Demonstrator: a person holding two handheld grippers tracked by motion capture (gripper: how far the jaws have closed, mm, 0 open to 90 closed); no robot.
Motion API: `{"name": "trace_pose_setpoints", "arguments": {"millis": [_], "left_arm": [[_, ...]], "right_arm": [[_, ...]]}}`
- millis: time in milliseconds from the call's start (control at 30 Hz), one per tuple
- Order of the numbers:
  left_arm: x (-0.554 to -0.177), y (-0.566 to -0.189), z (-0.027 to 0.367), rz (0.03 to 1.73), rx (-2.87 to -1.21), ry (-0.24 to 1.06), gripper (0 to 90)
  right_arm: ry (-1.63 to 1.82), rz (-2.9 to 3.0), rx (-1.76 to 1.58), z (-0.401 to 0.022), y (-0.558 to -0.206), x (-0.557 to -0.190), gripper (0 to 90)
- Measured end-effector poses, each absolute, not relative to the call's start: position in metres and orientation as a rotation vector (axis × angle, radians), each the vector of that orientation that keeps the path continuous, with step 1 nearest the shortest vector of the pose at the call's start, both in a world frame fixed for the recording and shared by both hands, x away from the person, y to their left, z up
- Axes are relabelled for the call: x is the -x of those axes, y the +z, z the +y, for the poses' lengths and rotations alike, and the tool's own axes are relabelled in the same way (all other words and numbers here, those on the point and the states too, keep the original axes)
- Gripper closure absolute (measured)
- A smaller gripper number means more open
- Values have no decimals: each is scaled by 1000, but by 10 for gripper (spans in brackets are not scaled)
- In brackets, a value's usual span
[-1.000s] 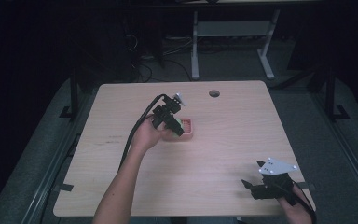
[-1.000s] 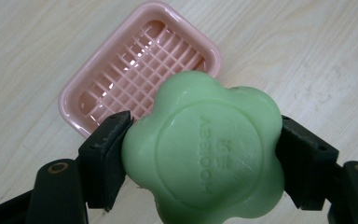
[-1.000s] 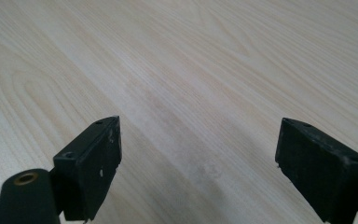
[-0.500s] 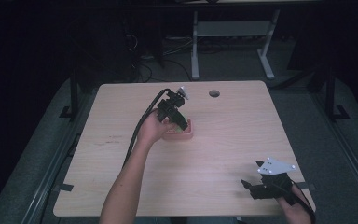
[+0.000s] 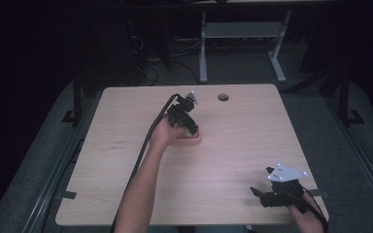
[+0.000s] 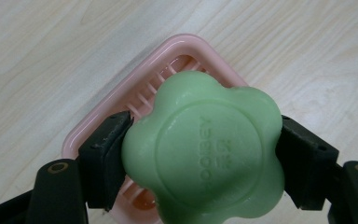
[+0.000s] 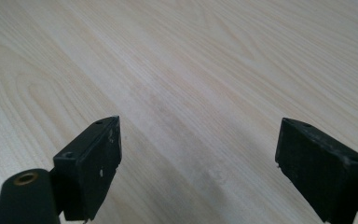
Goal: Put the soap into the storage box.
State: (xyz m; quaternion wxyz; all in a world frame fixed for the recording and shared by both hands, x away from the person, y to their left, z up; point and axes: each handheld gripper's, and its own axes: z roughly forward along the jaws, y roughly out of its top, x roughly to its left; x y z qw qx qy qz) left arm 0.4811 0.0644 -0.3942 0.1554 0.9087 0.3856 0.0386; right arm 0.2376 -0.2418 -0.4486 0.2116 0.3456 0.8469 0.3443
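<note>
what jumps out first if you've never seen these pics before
The eye lands on the green flower-shaped soap, clamped between the black jaws of the left tongs right over a pink slatted soap dish near the middle of the wooden table. Next, the right tongs sit open with nothing between them, low over bare wood at the table's near right corner.

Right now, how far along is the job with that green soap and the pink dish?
The pick-up looks done: the left gripper is clamped on the green soap. In hand: the soap is held just over the pink soap dish; whether it touches, I cannot tell. Left: releasing it. The right gripper waits open over the table.
</note>
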Motion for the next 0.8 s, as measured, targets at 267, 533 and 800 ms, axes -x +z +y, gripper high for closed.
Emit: {"name": "trace_pose_setpoints", "arguments": {"millis": [267, 533, 800], "left_arm": [[-488, -401, 67, 1160, -2591, 115, 265], [-492, -410, 69, 1200, -2590, 116, 265], [-493, -416, 69, 1232, -2571, 90, 264]], "right_arm": [[962, 2360, -947, -240, -448, -237, 138], [963, 2357, -948, -241, -448, -237, 138], [961, 2362, -942, -239, -448, -237, 138]]}}
